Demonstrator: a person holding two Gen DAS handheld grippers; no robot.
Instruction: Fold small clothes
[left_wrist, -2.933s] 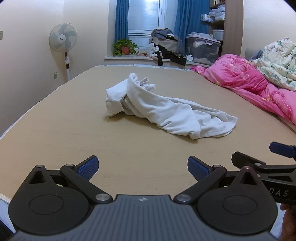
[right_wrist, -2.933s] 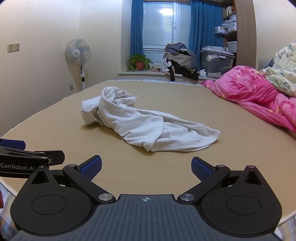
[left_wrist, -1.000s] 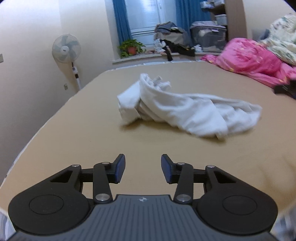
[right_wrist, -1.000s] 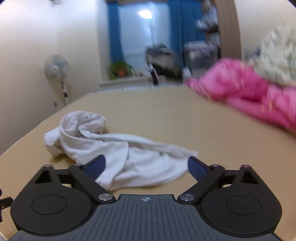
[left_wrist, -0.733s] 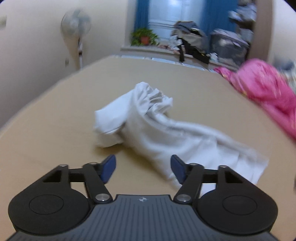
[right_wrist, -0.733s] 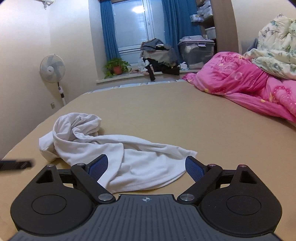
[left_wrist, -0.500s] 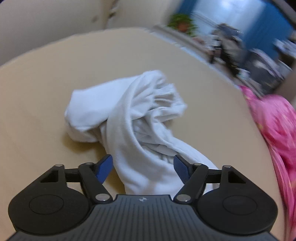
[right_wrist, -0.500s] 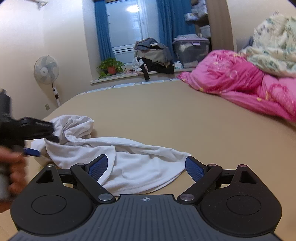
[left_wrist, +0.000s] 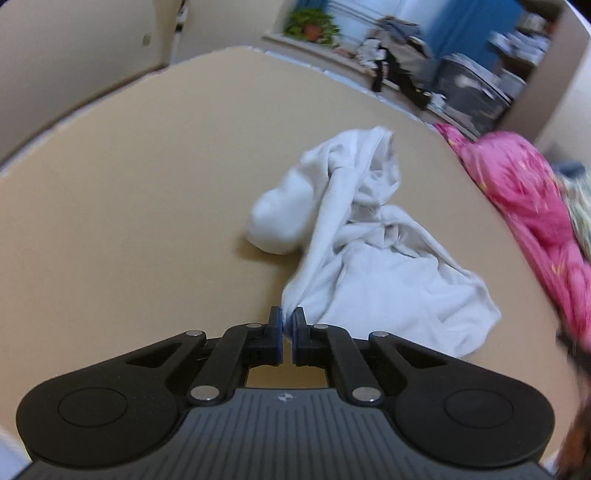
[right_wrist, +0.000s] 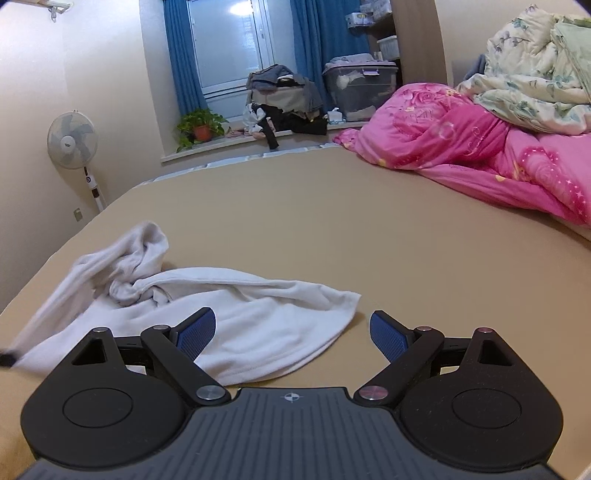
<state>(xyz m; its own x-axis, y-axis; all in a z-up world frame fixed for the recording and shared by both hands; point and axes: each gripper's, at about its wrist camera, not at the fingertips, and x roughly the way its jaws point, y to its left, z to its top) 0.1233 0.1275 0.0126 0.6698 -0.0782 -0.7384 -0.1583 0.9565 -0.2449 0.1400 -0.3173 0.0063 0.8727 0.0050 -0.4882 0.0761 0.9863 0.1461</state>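
Note:
A crumpled white garment (left_wrist: 373, 258) lies on the tan bed sheet (left_wrist: 147, 206). My left gripper (left_wrist: 287, 320) is shut on the near edge of the garment, which stretches away from the fingertips in a taut fold. In the right wrist view the same white garment (right_wrist: 229, 306) lies low and left, one strip drawn out to the left edge. My right gripper (right_wrist: 291, 332) is open and empty, just above the garment's right end, with its left pad (right_wrist: 195, 332) over the cloth.
A pink quilt (right_wrist: 472, 158) and a floral duvet (right_wrist: 535, 77) are piled on the bed's right side. Beyond the bed stand a window ledge with a potted plant (right_wrist: 199, 127), piled clothes (right_wrist: 284, 103), a storage bin (right_wrist: 360, 88) and a floor fan (right_wrist: 72, 140).
My left gripper moved forward over the garment and shut on its near edge, pulling a fold taut. My right gripper stayed open and moved closer to the garment's right end.

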